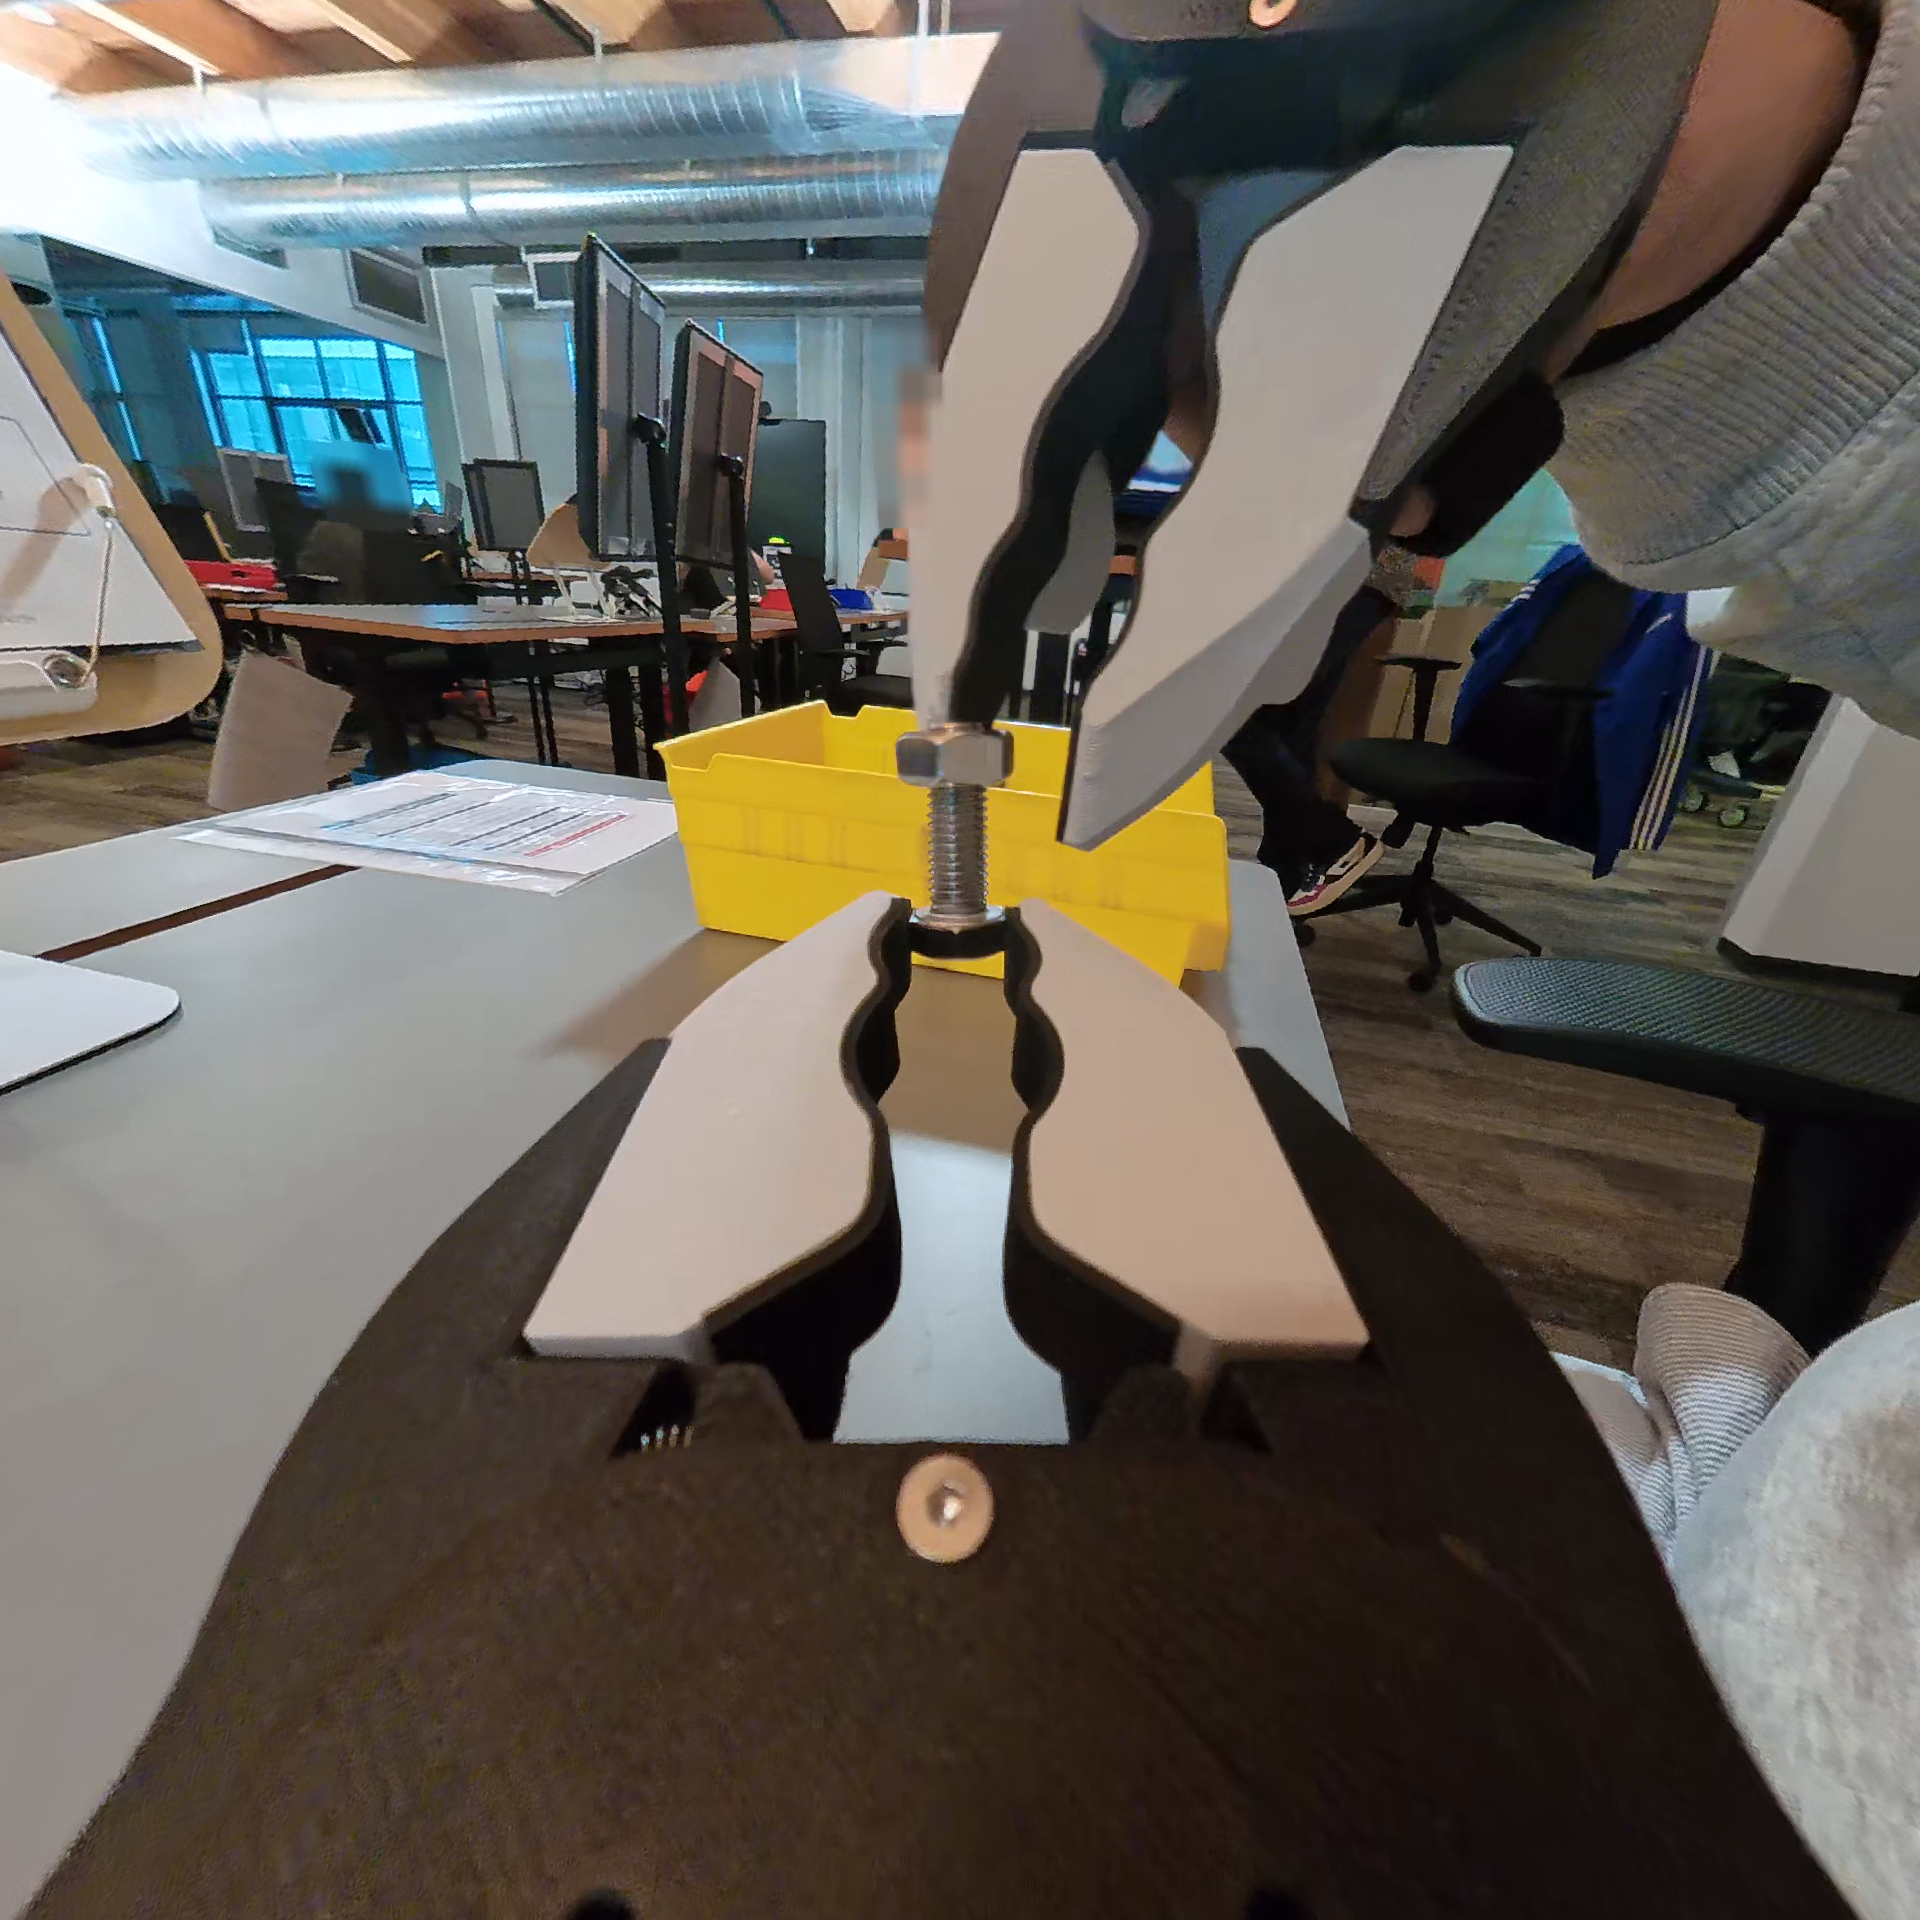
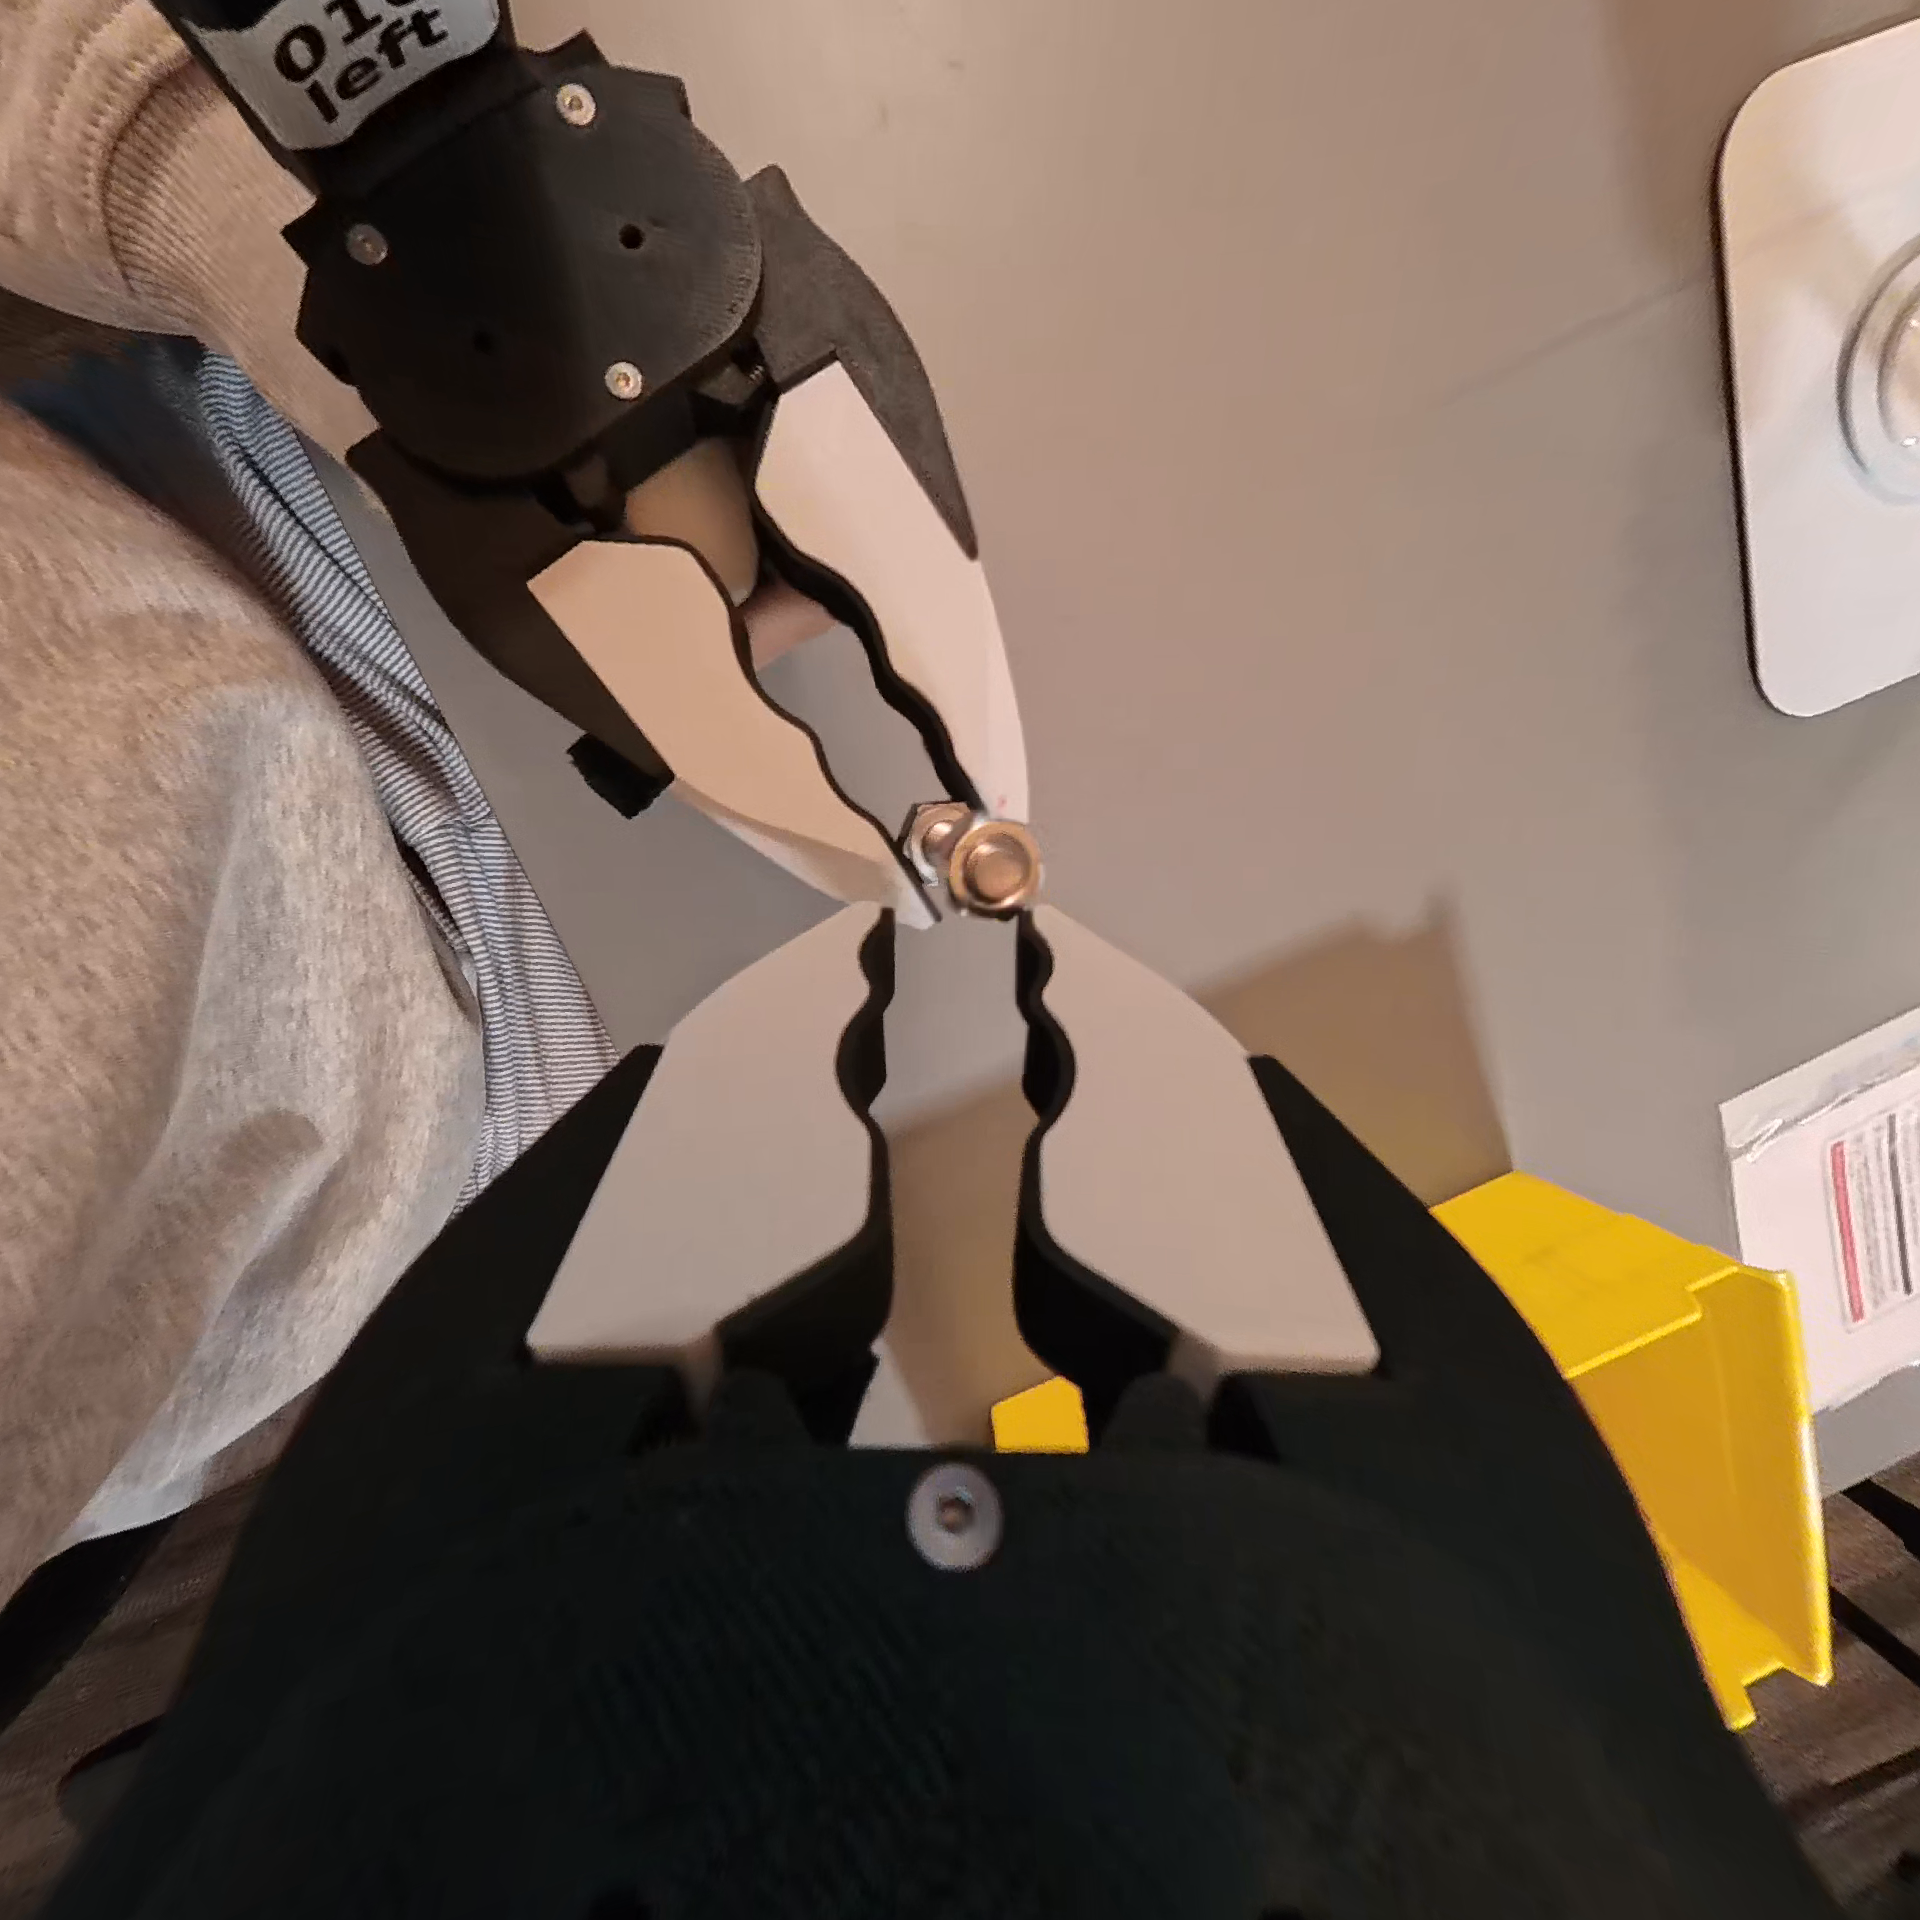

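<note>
Grey and mostly bare, our bench [image 1: 312,1091] carries a yellow bin [image 1: 790,821] at its far right corner. We clamp the left claw [image 1: 954,914] on the bottom end of an upright threaded bolt [image 1: 952,852], held above the bench before the bin. Our right claw [image 1: 1013,774] hangs spread at the hex nut [image 1: 954,752] on the bolt's top, gripping nothing; the nut sits high, most thread bare below.

Wrist cams, both close-in.
Left view faced level across the table [image 1: 312,1091]; right looked straight down; both shared the bolt [image 1: 954,821].
</note>
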A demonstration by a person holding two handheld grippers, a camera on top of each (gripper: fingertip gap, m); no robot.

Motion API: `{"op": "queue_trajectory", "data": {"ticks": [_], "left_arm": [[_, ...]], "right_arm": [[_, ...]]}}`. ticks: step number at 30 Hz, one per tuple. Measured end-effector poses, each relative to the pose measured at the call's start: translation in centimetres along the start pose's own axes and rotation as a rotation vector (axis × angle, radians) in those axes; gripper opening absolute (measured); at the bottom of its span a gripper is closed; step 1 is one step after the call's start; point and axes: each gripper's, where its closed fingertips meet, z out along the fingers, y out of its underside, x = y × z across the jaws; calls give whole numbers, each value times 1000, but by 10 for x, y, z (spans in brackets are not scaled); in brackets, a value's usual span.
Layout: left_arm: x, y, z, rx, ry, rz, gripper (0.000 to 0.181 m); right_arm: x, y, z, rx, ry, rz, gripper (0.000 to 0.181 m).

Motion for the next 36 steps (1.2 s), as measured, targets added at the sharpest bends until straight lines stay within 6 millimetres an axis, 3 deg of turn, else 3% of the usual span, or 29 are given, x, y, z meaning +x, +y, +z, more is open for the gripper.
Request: {"op": "queue_trajectory", "data": {"ticks": [8,21,24,28,31,34,36], "left_arm": [[6,2,1,-14,15,38,17],[5,-1,0,4,15,32,17],[3,-1,0,5,11,17,17],[-1,-2,-1,9,3,-8,17],[-4,-3,-1,14,-6,-15,17],[-8,-5,-2,20,-17,-15,17],[-12,-5,-2,20,-26,-18,17]], "right_arm": [[-4,-14,3,32,-9,-33,24],[0,-18,0,49,42,-54,18],[15,-25,-13,119,113,-10,30],[40,-43,-49,359,204,96,30],[53,-40,-68,495,275,145,27],[62,-24,-69,576,391,189,46],[72,-9,-65,619,546,195,77]]}}
